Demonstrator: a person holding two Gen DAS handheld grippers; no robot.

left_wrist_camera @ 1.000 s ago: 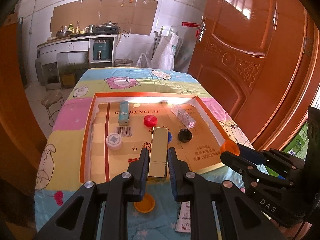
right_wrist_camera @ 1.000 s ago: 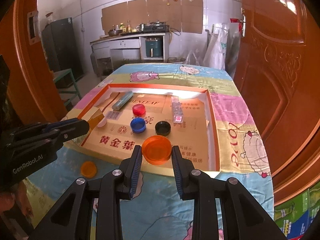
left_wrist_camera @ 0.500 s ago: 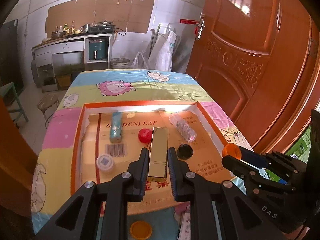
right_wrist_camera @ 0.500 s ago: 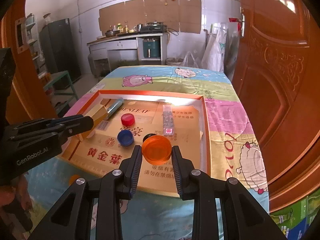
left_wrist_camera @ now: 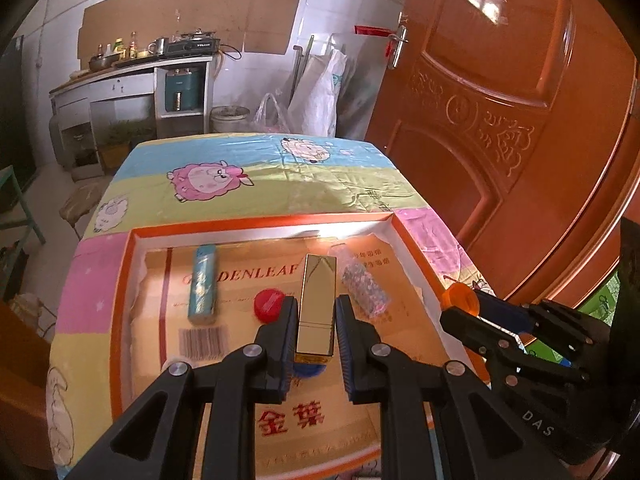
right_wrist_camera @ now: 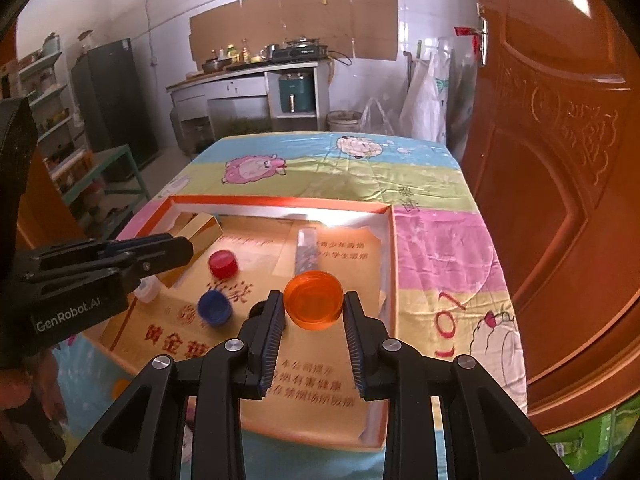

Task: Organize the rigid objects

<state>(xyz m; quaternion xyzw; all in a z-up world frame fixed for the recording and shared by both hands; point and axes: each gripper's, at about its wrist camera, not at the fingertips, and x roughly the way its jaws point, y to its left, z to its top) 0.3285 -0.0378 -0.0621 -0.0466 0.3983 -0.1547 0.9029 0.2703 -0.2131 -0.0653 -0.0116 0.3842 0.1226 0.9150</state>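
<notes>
My left gripper [left_wrist_camera: 316, 316] is shut on a gold rectangular box [left_wrist_camera: 317, 300] and holds it above the orange-rimmed cardboard tray [left_wrist_camera: 120, 280]. My right gripper [right_wrist_camera: 314, 312] is shut on an orange round lid [right_wrist_camera: 314, 299] above the tray's right part [right_wrist_camera: 390, 248]. In the tray lie a teal tube [left_wrist_camera: 203, 285], a red cap [left_wrist_camera: 270, 305], a clear glittery case [left_wrist_camera: 364, 289] and a blue cap [right_wrist_camera: 215, 307]. A black cap [right_wrist_camera: 258, 309] is mostly hidden behind my right finger. The gold box also shows in the right wrist view [right_wrist_camera: 198, 232].
The tray sits on a table with a cartoon sheep cloth [left_wrist_camera: 248, 176]. A brown wooden door [left_wrist_camera: 512, 112] stands close on the right. A small orange lid [right_wrist_camera: 120, 388] lies on the cloth left of the tray. A kitchen counter [right_wrist_camera: 248, 80] is far behind.
Both grippers have moved forward over the tray, each keeping its object. The near tray edge and the small orange lid on the cloth have slid out below the left view.
</notes>
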